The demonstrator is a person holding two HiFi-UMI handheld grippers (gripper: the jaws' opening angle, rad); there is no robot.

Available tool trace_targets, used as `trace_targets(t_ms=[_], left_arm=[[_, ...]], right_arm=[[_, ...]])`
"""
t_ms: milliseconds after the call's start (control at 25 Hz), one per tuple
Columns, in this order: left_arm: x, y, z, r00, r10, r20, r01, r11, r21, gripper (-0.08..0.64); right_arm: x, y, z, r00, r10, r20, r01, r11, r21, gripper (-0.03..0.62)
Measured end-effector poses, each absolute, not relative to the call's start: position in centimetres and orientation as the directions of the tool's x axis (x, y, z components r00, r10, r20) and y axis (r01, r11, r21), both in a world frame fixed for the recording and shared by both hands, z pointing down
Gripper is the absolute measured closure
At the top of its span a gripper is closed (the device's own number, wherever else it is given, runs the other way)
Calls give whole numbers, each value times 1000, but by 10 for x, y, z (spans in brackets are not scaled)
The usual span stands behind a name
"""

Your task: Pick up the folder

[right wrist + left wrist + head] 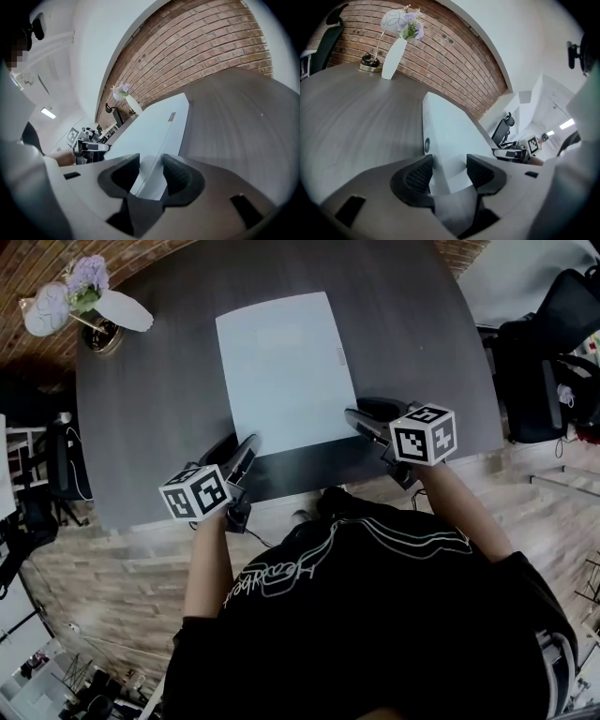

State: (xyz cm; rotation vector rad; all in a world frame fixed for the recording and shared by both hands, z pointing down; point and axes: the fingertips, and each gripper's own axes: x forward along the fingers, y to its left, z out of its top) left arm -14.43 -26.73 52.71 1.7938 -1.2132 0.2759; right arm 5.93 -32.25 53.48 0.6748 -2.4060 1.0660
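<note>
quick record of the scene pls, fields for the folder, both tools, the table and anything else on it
table: dark grey
folder: pale, lying flat, not lifted
left tool: jaws apart astride folder's near left corner
right tool: jaws apart astride its near right corner
other: white vase, far left corner

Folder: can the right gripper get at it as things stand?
Likely yes. The near corner of the folder sits between the jaws of the right gripper, and nothing on the table blocks it; whether they grip yet is unclear.
</note>
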Motion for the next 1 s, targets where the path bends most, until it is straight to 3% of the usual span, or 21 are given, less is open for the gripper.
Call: trace_targets(t_ms=[1000], left_arm=[[-146,-255,532,467,-622,628,-839,-88,537,342]], right_arm=[[58,-310,536,-796,-276,539,-588,569,-576,466]])
